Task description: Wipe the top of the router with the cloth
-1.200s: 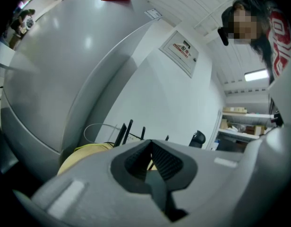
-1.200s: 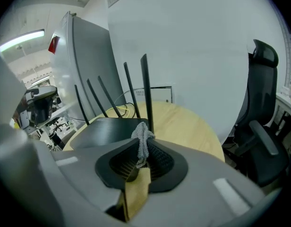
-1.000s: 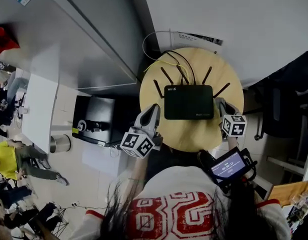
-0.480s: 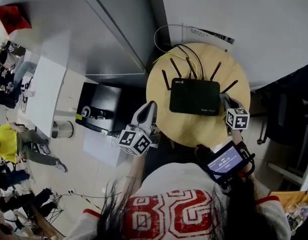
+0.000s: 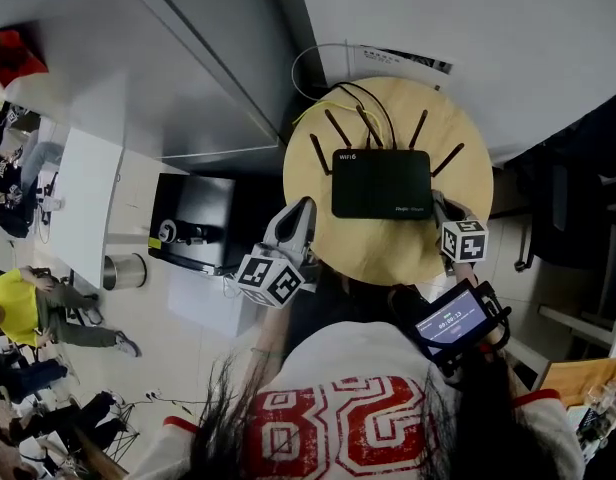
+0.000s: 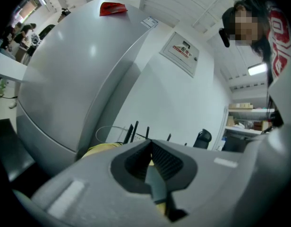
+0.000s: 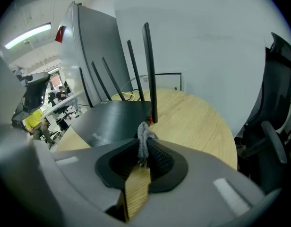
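The top of the router (image 5: 381,183) is unobstructed from above. 5 upright antennas (image 5: 335,128) are ranged along its far side, with cables (image 5: 360,94) massed behind them at the tabletop's far edge. A bare strip of tabletop (image 5: 378,256) is left along the near edge.

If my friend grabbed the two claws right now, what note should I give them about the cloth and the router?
Left claw: shut, empty, at the left near edge of the round table, off the router.
Right claw: shut on the grey cloth, beside the router's right near corner.
Router: flat on the table, antennas up.
Done: cloth is picked up.
Left: bring the cloth onto the router's top and wipe across it.
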Available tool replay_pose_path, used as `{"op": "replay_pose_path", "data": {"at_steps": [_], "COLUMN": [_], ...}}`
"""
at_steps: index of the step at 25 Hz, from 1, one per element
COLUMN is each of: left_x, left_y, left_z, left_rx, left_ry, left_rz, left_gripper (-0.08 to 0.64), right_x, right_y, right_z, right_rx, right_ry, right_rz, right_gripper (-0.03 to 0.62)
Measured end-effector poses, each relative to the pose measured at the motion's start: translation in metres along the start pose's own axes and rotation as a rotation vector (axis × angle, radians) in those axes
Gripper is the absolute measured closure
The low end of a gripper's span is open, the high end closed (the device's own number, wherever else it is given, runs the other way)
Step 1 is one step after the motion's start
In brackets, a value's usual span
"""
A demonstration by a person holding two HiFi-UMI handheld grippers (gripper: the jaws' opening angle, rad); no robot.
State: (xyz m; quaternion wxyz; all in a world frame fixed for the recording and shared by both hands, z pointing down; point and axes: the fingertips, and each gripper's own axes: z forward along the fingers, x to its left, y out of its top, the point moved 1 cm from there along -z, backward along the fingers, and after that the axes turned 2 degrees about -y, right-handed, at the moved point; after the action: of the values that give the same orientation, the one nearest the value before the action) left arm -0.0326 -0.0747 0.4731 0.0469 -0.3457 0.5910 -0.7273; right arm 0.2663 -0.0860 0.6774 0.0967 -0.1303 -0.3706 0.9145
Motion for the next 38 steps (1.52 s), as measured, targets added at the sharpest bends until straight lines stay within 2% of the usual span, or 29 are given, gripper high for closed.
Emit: {"op": "replay_pose_path", "data": {"at_steps": [7,23,27,34,38], "left_x": [-0.001,0.021,0.032,0.056,0.072], "left_y": [-0.005,0.005,0.009,0.019,0.03], "left_z": [0.003,-0.003,-0.009,-0.025,-0.041], "left_rx": [0.022,0.029,0.023,0.014,0.002], "left_ry": [-0.035,-0.088,-0.087,-0.075,-0.05], "left_rz": [-0.013,-0.041,-0.049,-0.058,-0.052], "left_gripper": [0.565,0.565,0.565,0.565,0.565], "right_x": [0.014,0.043,0.088,0.196,0.233], "right_y": [-0.023,-0.052,-0.048,-0.024,-0.016], "right_z": [-0.014,-0.034,-0.027,0.006,0.021], "right_rx": [0.014,0.038,0.035,0.054,0.066], "right_ry": [-0.016,-0.119,-0.035,0.203,0.268], "right_rz": [0.047,0.159,0.121,-0.045,-0.1], "right_gripper": [0.549,0.549,0.549,0.548,0.549]}}
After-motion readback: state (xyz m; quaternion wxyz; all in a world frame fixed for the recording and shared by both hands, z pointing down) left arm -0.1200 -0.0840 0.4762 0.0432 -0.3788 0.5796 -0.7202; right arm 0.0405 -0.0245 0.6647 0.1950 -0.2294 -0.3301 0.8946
